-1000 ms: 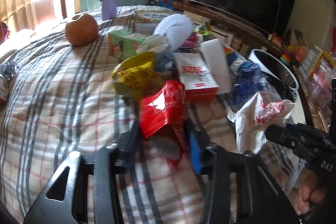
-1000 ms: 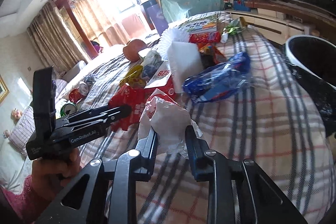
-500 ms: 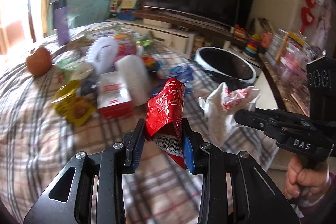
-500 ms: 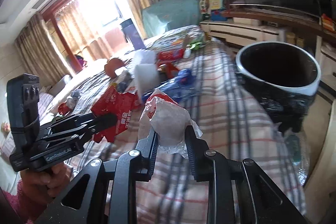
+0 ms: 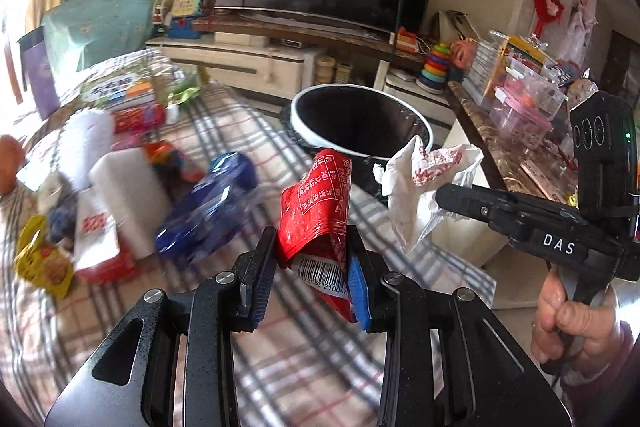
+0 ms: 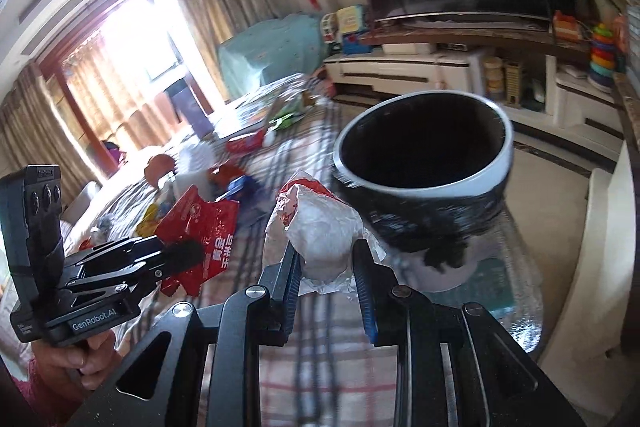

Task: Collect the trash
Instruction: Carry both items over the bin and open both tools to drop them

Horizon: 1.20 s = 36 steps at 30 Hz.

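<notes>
My left gripper (image 5: pixel 314 267) is shut on a red snack wrapper (image 5: pixel 316 211) with a barcode, held above the checked bedspread. My right gripper (image 6: pixel 326 267) is shut on a crumpled white paper wrapper (image 6: pixel 320 227) with red print. The white wrapper (image 5: pixel 420 183) also shows at the right gripper's tip in the left wrist view. The red wrapper (image 6: pixel 200 231) shows in the left gripper at the left of the right wrist view. A white-rimmed bin with a black liner (image 6: pixel 424 187) stands just ahead of both, beside the bed; it shows in the left wrist view too (image 5: pixel 360 115).
More litter lies on the bed (image 5: pixel 280 367): a blue packet (image 5: pixel 208 211), a red and white box (image 5: pixel 100 239), a yellow packet (image 5: pixel 40 259), a white block (image 5: pixel 124 183). A TV cabinet (image 5: pixel 260 59) and a cluttered counter (image 5: pixel 520 107) stand beyond the bin.
My left gripper lifted the red wrapper off the bed. Both grippers swung right toward the bin, which now looks larger and nearer. The right gripper kept hold of the white wrapper.
</notes>
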Tool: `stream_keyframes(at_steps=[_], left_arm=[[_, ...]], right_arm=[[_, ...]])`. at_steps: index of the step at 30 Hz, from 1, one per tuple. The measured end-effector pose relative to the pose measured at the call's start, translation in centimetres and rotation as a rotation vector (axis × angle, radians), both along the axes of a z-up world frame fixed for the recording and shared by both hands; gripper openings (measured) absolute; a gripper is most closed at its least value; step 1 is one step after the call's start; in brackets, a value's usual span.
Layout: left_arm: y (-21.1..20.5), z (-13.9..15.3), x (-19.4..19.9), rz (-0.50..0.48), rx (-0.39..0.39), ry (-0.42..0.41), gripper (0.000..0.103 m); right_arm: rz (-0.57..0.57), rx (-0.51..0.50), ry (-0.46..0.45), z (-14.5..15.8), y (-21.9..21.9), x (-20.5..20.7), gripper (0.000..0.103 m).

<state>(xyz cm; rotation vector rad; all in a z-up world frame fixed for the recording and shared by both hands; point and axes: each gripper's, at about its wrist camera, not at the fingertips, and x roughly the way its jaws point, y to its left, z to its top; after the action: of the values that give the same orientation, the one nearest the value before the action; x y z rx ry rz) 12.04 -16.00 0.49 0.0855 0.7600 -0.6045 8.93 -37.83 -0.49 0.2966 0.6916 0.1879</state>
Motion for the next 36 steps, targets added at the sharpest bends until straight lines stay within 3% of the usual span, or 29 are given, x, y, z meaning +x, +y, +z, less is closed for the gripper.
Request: stream_keyframes(at_steps=[22,36], left_arm=[[-9.2,1.0,7.6,-0.083,0.008,0.052,0.032],[-11.3,0.6,11.5,-0.091,0.018,0.080,0.032]], right_arm=[[-0.126,-0.018,0.012,1.3,-7.1,4.8,0.026],[-0.138,-0.068,0.042,1.5,-8.5,8.9,0.026]])
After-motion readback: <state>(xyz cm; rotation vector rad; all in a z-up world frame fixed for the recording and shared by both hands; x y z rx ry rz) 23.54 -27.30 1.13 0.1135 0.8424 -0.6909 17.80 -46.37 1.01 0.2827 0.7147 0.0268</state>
